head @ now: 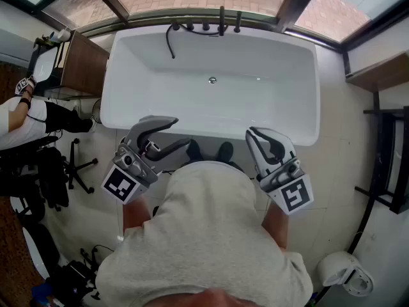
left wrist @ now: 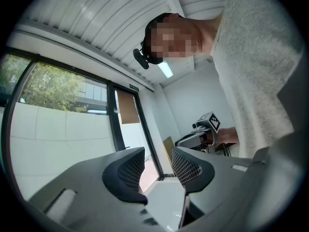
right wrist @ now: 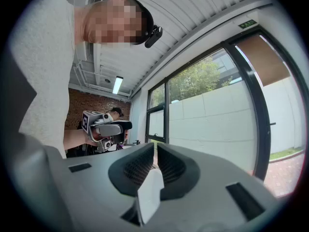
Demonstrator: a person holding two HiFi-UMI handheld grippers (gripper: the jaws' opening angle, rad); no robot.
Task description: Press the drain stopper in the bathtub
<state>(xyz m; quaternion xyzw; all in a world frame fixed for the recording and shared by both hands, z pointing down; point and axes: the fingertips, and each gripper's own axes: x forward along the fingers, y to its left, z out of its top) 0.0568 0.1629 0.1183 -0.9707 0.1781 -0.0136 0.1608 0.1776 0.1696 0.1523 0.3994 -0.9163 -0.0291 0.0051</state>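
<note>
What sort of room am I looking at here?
Probably a bathroom: a white bathtub with a drain stopper, black taps on its far rim, and what looks like a toilet.

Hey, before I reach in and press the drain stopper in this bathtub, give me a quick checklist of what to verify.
1. Drain stopper in sight: ok, uncovered on the bathtub floor.
2. Stopper up or down: cannot tell.
3. Right gripper fit for pressing: ok, jaws almost together, nothing between them.
4. Left gripper free: ok, jaws apart, empty.
5. A gripper over the stopper: not ok, both are held close to the body at the tub's near side.
</note>
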